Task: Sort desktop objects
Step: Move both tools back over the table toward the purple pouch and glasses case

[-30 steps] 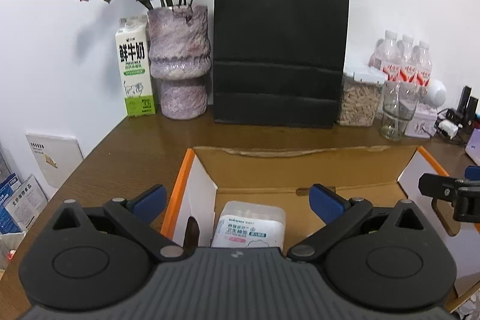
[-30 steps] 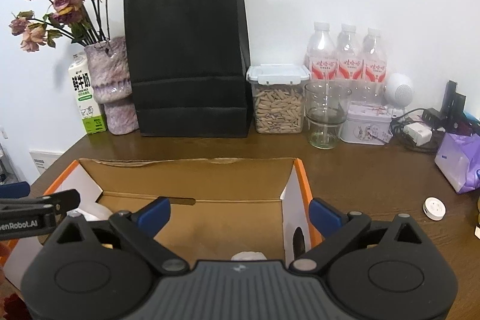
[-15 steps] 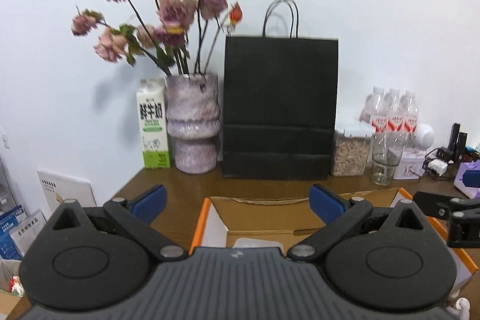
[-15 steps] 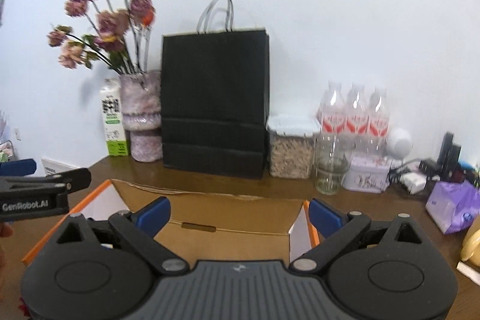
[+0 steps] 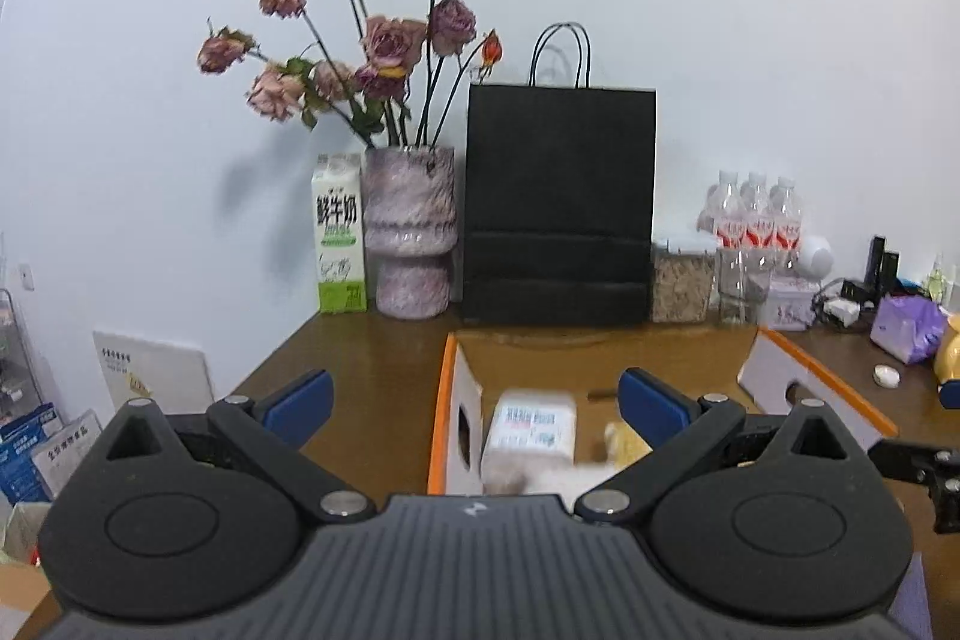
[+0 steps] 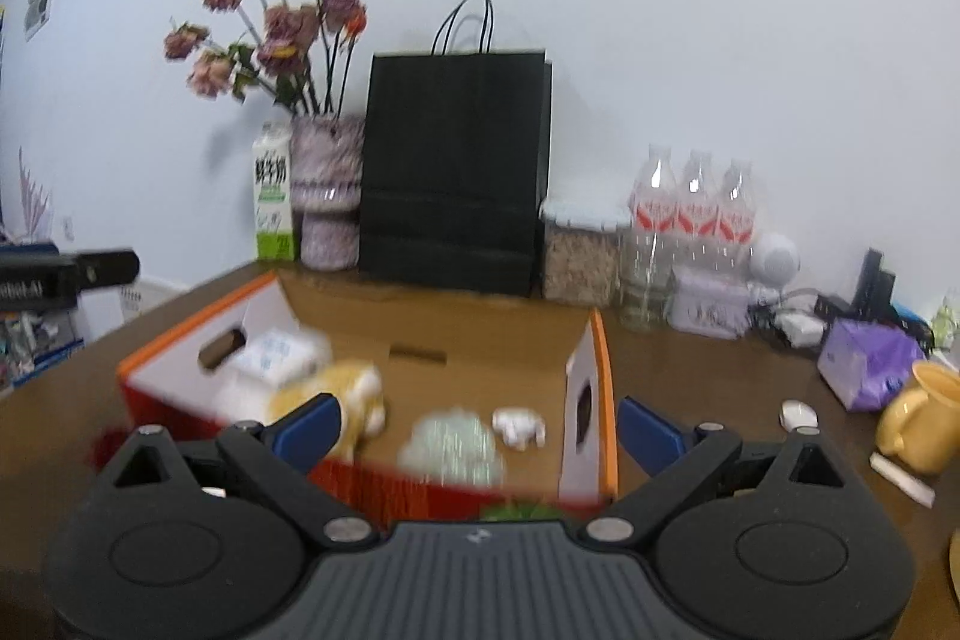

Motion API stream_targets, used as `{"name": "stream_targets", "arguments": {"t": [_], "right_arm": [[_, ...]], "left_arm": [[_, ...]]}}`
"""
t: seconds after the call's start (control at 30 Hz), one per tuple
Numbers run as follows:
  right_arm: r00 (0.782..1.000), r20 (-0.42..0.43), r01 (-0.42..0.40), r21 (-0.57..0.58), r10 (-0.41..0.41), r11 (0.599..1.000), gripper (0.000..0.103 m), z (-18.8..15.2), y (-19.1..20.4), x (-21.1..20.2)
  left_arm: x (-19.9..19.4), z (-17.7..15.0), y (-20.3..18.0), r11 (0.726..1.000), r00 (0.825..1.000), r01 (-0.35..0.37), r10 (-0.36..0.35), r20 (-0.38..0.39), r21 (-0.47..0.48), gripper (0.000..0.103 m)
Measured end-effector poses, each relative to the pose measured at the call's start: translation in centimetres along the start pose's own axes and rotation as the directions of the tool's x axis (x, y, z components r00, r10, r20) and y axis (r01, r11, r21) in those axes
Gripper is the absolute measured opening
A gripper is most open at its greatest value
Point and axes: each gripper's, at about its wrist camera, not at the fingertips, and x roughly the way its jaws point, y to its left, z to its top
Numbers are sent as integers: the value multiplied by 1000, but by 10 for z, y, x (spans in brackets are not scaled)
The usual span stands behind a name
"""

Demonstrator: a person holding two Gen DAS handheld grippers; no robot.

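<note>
An open cardboard box with orange edges (image 5: 447,382) (image 6: 600,340) lies on the brown desk. In it are a white wipes pack (image 5: 531,427) (image 6: 273,355), a yellow soft toy (image 6: 354,394), a pale green thing (image 6: 453,448) and a small white thing (image 6: 519,424). My left gripper (image 5: 474,400) is open and empty, held back above the box's near left side. My right gripper (image 6: 474,424) is open and empty, above the box's near edge. Each gripper shows at the other view's edge (image 5: 918,460) (image 6: 66,271).
At the back stand a milk carton (image 5: 339,232), a vase of dried roses (image 5: 411,232), a black paper bag (image 5: 561,205), a jar (image 6: 579,259), a glass (image 6: 645,274) and three bottles (image 6: 690,214). To the right are a purple pack (image 6: 870,364), a yellow mug (image 6: 921,418) and a white disc (image 6: 798,415).
Both grippers have risen and pulled back from the box, so more of its contents and the desk show. Both stay open and empty.
</note>
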Motion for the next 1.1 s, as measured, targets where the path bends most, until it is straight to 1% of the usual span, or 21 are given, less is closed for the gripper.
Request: {"name": "stream_targets", "arguments": {"t": [0.17,0.27,0.37,0.43,0.53,0.7,0.83,1.03,1.1], "right_arm": [[998,-67,-20,-5,19,1000,101,-35,1,-17],[993,-110,-30,4,30,1000,101,-53,3,-22],[989,-143,-38,20,41,999,101,-65,4,-24],[985,-165,-50,35,55,998,101,-72,5,-24],[977,-196,-72,40,79,997,102,-79,10,-21],[969,-229,-81,40,89,996,102,-84,16,-12],[959,-281,-36,37,45,999,103,-88,14,4],[961,-273,-39,41,49,998,103,-90,14,7],[961,-270,-48,44,58,998,99,-91,14,6]], "left_arm": [[-11,-30,4,1000,997,-10,11,-70,20,103],[-14,-46,10,1000,993,-15,15,-119,2,103],[-19,-61,15,1000,987,-10,8,-157,-14,103],[-21,-71,17,1000,985,-3,2,-171,-7,103],[-20,-82,16,999,980,-24,29,-197,27,103],[-24,-88,23,1000,978,-19,19,-208,2,103],[-26,-90,28,1000,978,-18,17,-209,-7,103],[-26,-92,31,1000,978,-8,3,-208,-25,103],[-26,-92,31,1000,978,-2,-3,-210,-26,103]]}}
